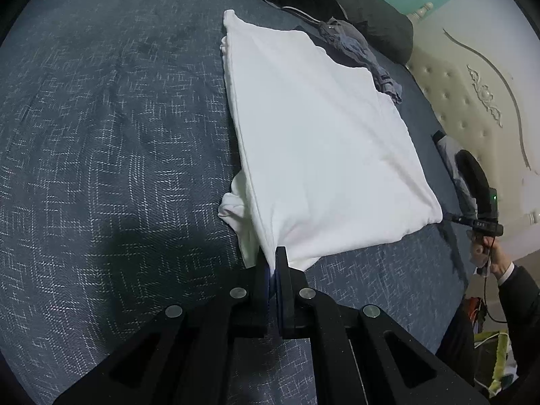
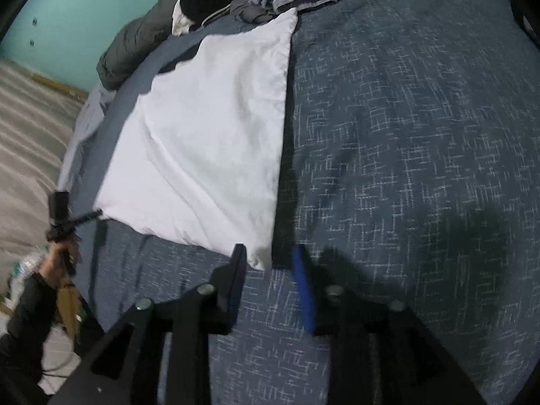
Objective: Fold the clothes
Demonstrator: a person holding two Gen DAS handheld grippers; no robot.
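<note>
On the bed (image 1: 101,135), a dark blue cover with a pale crosshatch weave takes up most of both views. A cream tufted headboard (image 1: 472,101) with scroll ornament stands at the right edge of the left wrist view, and a teal wall (image 2: 84,17) shows beyond the bed in the right wrist view.

A white garment (image 1: 320,141), folded to a rough rectangle, lies flat on the cover near one edge of the bed, with a looser bunch of white fabric spilling from under its near corner. At its far end a pile of clothes (image 1: 354,44) in grey-blue and black sits touching or just beside it; a dark padded item lies behind that pile.

The left gripper (image 1: 273,263) is clamped tight on the near corner of the white garment, fabric pinched between its jaws. The right gripper (image 2: 270,270) stands wide apart, holding nothing, with another corner of the garment lying between its fingers, one black and one blue-padded.
</note>
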